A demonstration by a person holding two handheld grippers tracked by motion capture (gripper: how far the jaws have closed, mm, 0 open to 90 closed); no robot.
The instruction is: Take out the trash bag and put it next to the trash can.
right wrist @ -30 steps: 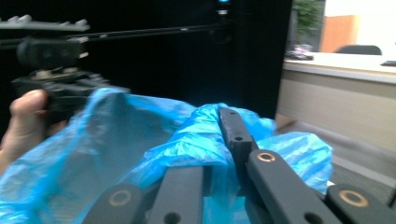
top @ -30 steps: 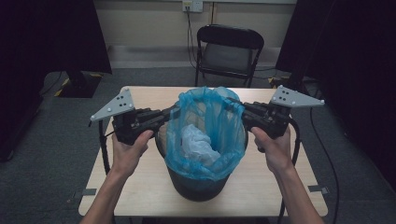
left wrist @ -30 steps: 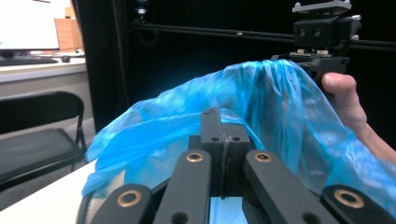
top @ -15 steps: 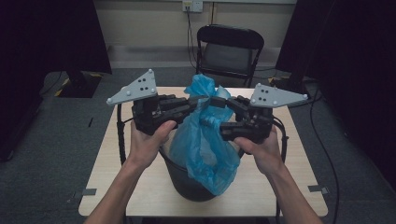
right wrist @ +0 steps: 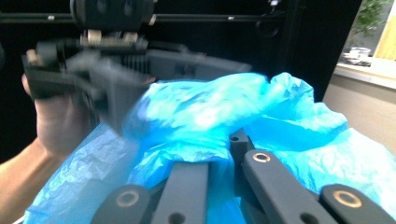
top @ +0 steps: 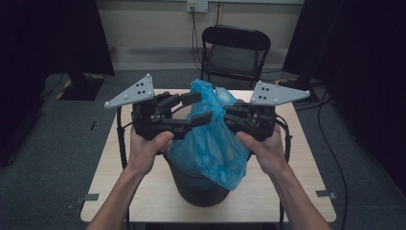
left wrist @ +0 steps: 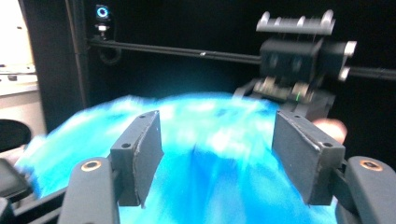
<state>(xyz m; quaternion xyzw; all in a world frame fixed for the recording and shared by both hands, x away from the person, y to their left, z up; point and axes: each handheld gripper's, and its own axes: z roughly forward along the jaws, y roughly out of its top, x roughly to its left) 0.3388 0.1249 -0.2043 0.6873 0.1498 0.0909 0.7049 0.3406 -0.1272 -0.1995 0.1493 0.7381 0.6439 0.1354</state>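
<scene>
Blue bag between both hand-held grippers

1. Blue bag gathered above black bin on the table.
2. Left gripper: jaws have just been opening, apart beside the bag.
3. Right gripper: pinched on the bag's top.
4. Folding chair behind the table.

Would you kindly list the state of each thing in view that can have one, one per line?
Blue plastic bin bag: top gathered shut, lower part in the bin.
Black round bin: upright on the table, lined.
Left hand-held gripper: jaws just been opening, apart, bag between them, pads not pressing.
Right hand-held gripper: jaws just been closing, shut on the bag.
Black folding chair: unfolded, empty.
</scene>
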